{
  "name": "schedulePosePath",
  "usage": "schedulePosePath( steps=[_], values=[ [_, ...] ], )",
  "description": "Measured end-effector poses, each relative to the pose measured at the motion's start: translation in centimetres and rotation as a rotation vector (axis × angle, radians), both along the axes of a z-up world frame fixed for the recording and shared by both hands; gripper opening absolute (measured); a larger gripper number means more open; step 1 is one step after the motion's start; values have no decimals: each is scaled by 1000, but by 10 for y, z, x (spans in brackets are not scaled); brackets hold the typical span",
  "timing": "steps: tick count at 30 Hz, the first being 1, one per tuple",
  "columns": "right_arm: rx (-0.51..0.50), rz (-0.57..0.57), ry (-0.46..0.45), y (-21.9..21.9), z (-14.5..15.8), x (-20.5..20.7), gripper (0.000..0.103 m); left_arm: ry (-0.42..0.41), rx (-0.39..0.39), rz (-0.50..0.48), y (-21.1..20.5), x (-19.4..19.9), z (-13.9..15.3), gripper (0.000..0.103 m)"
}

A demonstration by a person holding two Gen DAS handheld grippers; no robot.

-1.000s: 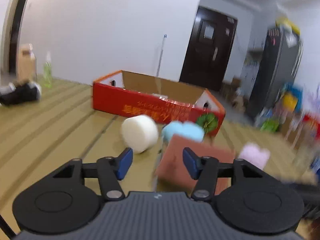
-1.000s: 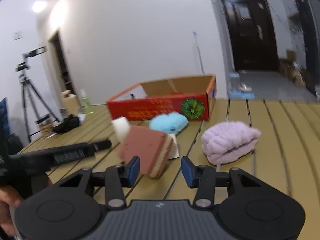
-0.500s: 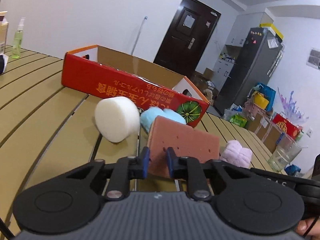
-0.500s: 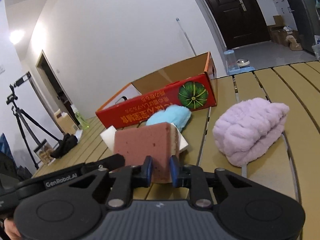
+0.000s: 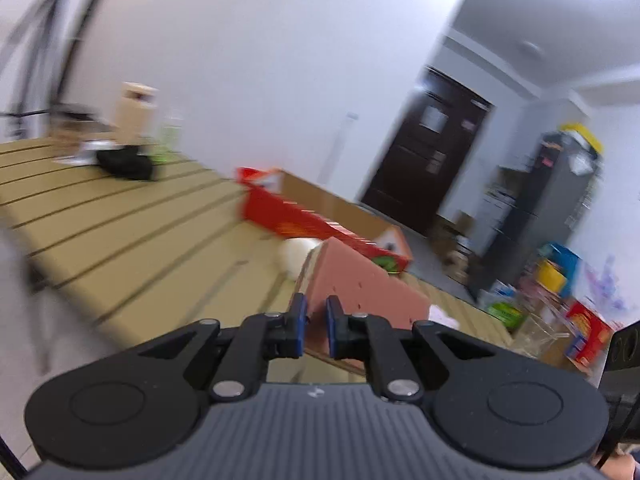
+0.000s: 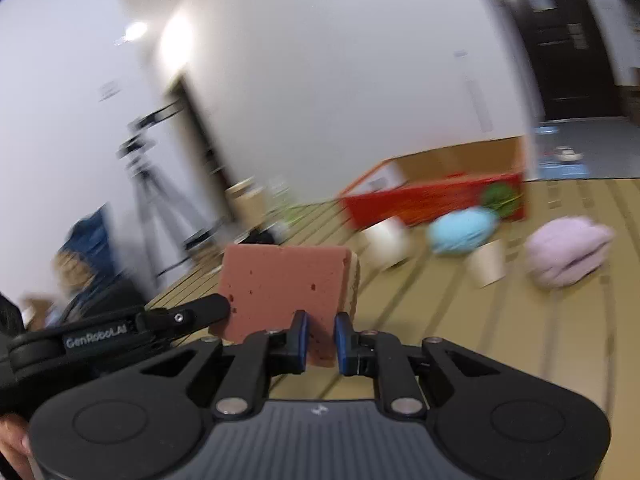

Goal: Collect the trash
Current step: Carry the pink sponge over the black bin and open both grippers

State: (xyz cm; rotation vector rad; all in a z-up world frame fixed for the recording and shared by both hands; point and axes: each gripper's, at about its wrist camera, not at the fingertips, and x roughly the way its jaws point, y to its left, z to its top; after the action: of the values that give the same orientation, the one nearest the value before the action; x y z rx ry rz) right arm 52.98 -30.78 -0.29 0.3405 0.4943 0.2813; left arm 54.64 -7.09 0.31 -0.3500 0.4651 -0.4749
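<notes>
Mostly porous, slab-shaped reddish sponge

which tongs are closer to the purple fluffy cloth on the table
Right. The right tongs and left tongs are both shut on the pink sponge, lifted off the table; the purple cloth lies beyond the right tongs, on their far side from the left.

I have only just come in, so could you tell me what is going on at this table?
A person holding two handheld grippers is collecting trash. Both the left gripper and the right gripper have just been closing and are now shut on the same pink sponge block, held above the slatted table. The open red cardboard box sits further back, with a blue cloth, a lilac towel and a white foam piece lying in front of it.
</notes>
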Motion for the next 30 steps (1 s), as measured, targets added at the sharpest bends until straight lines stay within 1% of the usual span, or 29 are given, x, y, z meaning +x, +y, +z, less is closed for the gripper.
schedulePosePath(
  steps=[2,4,6,7,10,14,17,18,20,22,23,24,25,27,28,29,30],
  values=[
    [-6,78,37,30,-8,-17,14,28,30,69,30,-37,-5,11],
    [-10,146,98,58,-24,-29,14,53,48,120,58,-71,-18,11],
    [-17,196,165,84,-44,-36,14,106,41,155,80,-91,-34,11],
    [-28,216,192,96,-53,-39,14,133,49,168,90,-98,-44,11],
    [-54,261,294,126,-83,-34,14,232,67,202,114,-102,-75,10],
    [-69,288,418,150,-119,-11,14,372,72,224,134,-82,-109,10],
    [-59,300,513,161,-149,14,14,410,155,233,136,-64,-139,11],
    [-63,308,553,165,-162,25,17,437,185,240,136,-59,-149,11],
    [-110,305,626,173,-189,35,18,509,291,255,129,-43,-173,14],
    [-180,315,669,178,-208,38,18,584,411,206,121,-36,-199,15],
    [-204,320,691,181,-215,39,18,629,476,193,117,-34,-211,15],
    [-211,328,697,183,-218,39,19,662,521,187,115,-33,-221,15],
    [-216,334,694,184,-219,38,20,683,551,186,115,-33,-228,16],
    [-235,346,686,186,-218,37,36,696,596,187,115,-33,-235,20],
    [-248,354,680,186,-217,36,38,698,602,188,116,-33,-236,27],
    [-260,359,671,187,-216,34,39,699,599,200,118,-32,-235,37],
    [-270,365,668,187,-216,33,39,696,592,213,119,-31,-232,39]
  ],
)
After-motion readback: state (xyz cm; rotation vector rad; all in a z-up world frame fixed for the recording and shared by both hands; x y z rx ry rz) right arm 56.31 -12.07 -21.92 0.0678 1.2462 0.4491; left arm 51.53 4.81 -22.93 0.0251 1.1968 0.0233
